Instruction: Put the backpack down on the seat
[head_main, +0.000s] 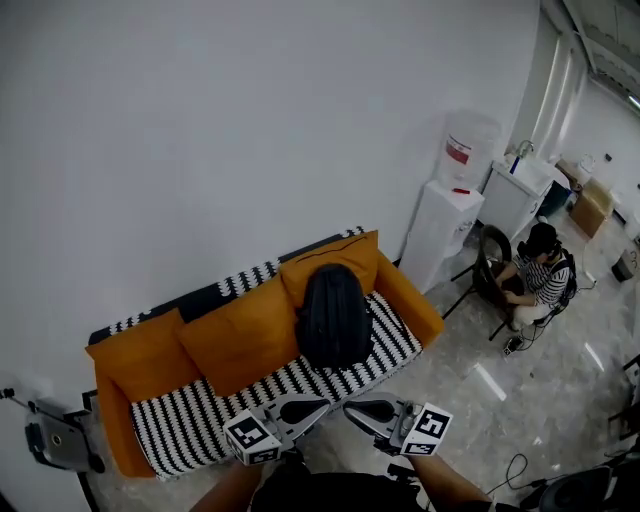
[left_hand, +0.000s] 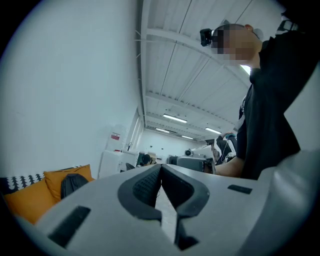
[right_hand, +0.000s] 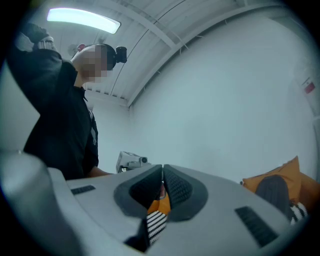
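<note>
A dark backpack (head_main: 333, 315) stands upright on the striped seat of the sofa (head_main: 190, 420), leaning on an orange back cushion (head_main: 330, 262). Neither gripper touches it. Both are held close to the person, in front of the sofa, tips turned toward each other. My left gripper (head_main: 322, 406) is shut with nothing in it, and so is my right gripper (head_main: 349, 408). In the left gripper view the jaws (left_hand: 161, 167) meet, with the backpack (left_hand: 72, 184) far off at the lower left. The right gripper view shows closed jaws (right_hand: 163, 168) and the backpack (right_hand: 272, 190) at the lower right.
A white water dispenser (head_main: 445, 215) and a white cabinet (head_main: 515, 195) stand right of the sofa. A person (head_main: 540, 275) sits on a chair beyond them. A grey device (head_main: 60, 440) lies on the floor at the sofa's left end. Cables lie on the floor at the lower right.
</note>
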